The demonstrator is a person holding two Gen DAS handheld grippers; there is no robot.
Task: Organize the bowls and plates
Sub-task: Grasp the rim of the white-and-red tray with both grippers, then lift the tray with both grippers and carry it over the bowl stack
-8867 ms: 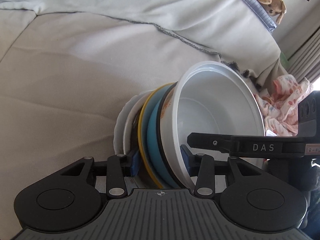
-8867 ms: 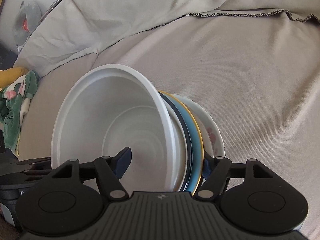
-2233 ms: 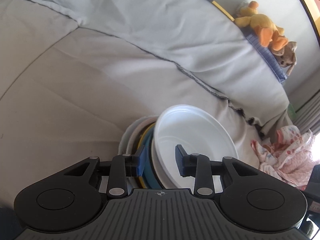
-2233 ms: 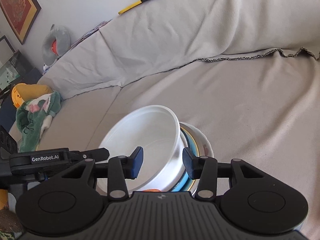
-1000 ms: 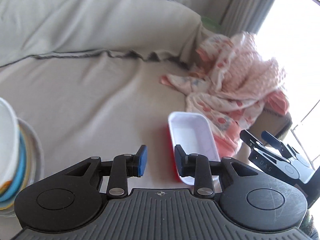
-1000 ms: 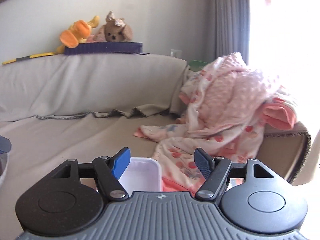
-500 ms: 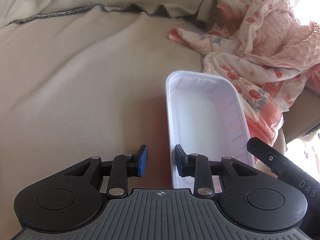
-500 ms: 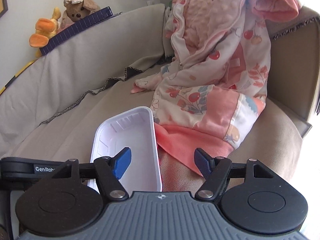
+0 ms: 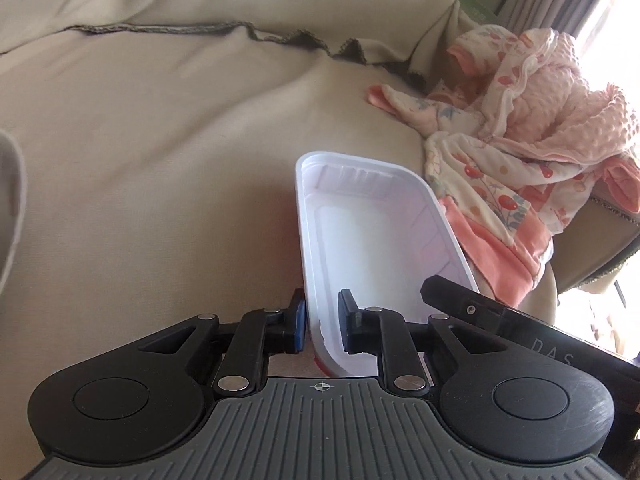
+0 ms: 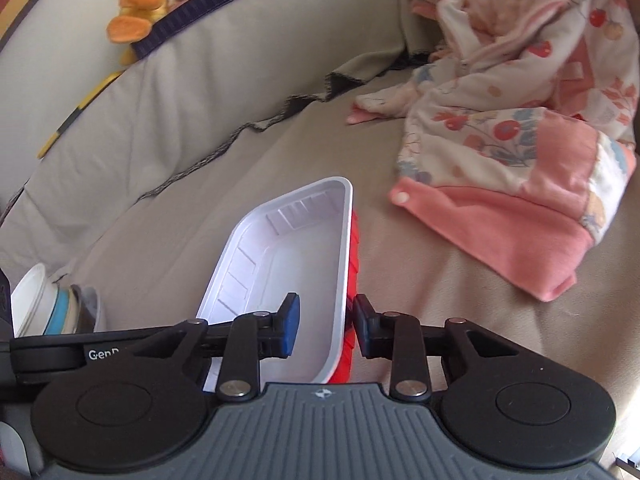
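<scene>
A rectangular tray, white inside and red outside (image 9: 372, 240), lies on the beige sofa seat; it also shows in the right wrist view (image 10: 296, 264). My left gripper (image 9: 322, 326) straddles the tray's left wall near its near corner, jaws narrowed around it. My right gripper (image 10: 322, 326) straddles the tray's right wall, jaws narrowed around it. The stack of bowls and plates (image 10: 44, 308) stands at the far left on the sofa.
A pink patterned blanket (image 9: 520, 152) is heaped just right of the tray, also in the right wrist view (image 10: 520, 120). The sofa back rises behind, with stuffed toys (image 10: 140, 20) on top. The sofa arm is at the right.
Both grippers left the bowl stack, swung right to the tray and came down over its two long walls. Their jaws have narrowed around those walls in the last half second.
</scene>
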